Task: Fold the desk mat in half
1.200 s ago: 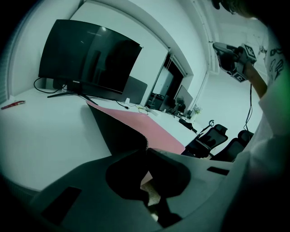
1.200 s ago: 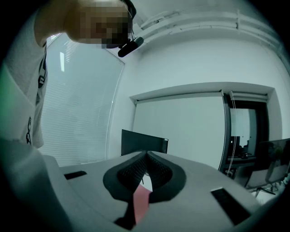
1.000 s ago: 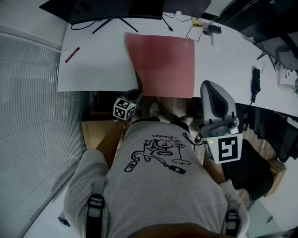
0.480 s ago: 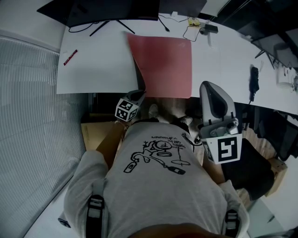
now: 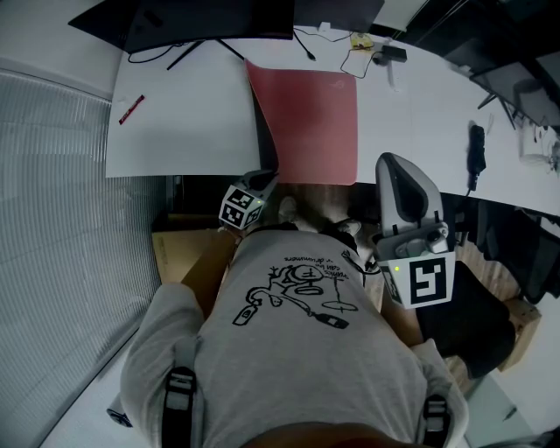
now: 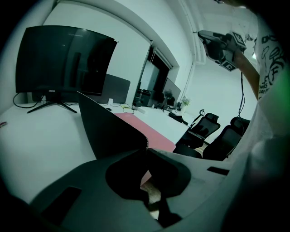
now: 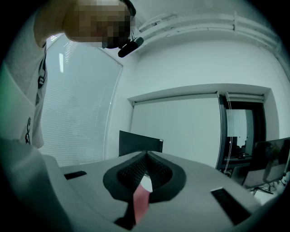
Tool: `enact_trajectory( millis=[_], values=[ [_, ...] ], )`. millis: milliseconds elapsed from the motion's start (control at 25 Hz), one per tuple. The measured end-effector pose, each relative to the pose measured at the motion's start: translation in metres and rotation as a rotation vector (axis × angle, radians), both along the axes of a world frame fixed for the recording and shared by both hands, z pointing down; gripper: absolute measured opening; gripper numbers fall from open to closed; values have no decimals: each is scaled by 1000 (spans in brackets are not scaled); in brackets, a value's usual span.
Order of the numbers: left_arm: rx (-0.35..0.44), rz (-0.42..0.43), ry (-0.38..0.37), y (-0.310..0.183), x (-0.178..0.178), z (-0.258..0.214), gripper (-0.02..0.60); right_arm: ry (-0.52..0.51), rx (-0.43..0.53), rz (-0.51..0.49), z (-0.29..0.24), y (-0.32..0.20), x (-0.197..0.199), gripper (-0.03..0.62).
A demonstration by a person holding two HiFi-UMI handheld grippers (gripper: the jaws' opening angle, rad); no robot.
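The desk mat [image 5: 315, 114], pink on top and black underneath, lies on the white desk [image 5: 175, 122] in the head view. Its left edge is lifted, so a strip of black underside [image 5: 265, 131] stands up. My left gripper [image 5: 265, 181] is shut on the mat's near left corner. In the left gripper view the dark sheet [image 6: 108, 131] rises from the left gripper [image 6: 146, 152], with pink mat [image 6: 149, 133] beyond. My right gripper [image 5: 390, 163] hovers at the desk's front edge, right of the mat, shut and holding nothing. Pink mat [image 7: 141, 199] shows through the gap below the right gripper [image 7: 146, 156].
A monitor [image 5: 210, 17] stands at the back of the desk, with cables and small items [image 5: 376, 48] beside it. A red pen [image 5: 132, 108] lies at the far left. A black object [image 5: 479, 149] rests at the right. Office chairs [image 6: 213, 131] stand beyond the desk.
The left gripper has moved right with the mat's left edge. The visible pink area has narrowed. The right gripper keeps its place in the picture.
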State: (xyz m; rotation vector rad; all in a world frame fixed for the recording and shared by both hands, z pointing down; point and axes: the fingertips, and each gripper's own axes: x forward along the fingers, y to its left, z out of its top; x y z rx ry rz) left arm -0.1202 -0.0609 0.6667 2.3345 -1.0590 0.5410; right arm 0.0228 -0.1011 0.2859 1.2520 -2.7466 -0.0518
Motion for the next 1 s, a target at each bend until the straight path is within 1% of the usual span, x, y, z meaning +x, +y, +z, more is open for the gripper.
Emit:
enact_trajectory(
  millis=[120, 280, 1000],
  values=[
    [-2, 9, -7, 1, 6, -1, 32, 6, -6, 4, 1, 0, 7, 8],
    [-5, 15, -8, 1, 15, -2, 32, -15, 7, -5, -3, 0, 11, 8],
    [-21, 45, -24, 1, 55, -1, 32, 12, -4, -5, -5, -2, 47, 8]
  ],
)
